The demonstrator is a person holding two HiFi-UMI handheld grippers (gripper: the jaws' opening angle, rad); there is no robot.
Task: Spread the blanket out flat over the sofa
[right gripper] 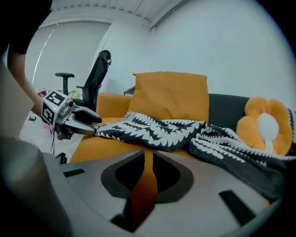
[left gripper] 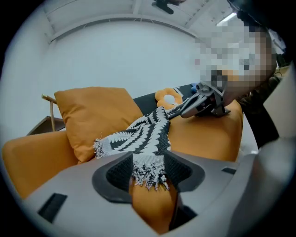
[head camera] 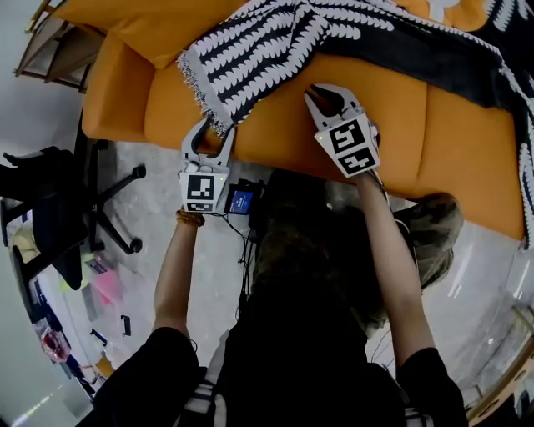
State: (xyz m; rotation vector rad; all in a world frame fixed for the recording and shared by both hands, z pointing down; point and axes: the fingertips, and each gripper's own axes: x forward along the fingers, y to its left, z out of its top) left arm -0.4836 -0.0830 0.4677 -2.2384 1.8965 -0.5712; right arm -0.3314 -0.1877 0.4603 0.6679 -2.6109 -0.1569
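On the floor at the far left stands a black office chair point(head camera: 58, 217). To its right the orange sofa point(head camera: 275, 125) carries everything else. A square orange cushion point(head camera: 158, 25) leans at its left end, and the blanket point(head camera: 275, 42) lies over the seat beside it. My left gripper point(head camera: 213, 132) hovers at the near edge of the seat with its jaws well apart. The blanket's fringed corner hangs loosely in the gap, and neither pad presses on it. To the right, my right gripper point(head camera: 315, 92) is over bare seat just near the cloth. Its jaws are drawn almost together, leaving a thin slit with nothing in it. At the sofa's right end sits a flower-shaped pillow point(right gripper: 266, 122), orange with a white middle. The blanket is black with rows of white leaf shapes and a pale fringe. It lies bunched in a creased band that runs from the near left of the seat to the far right, leaving much of the seat uncovered.
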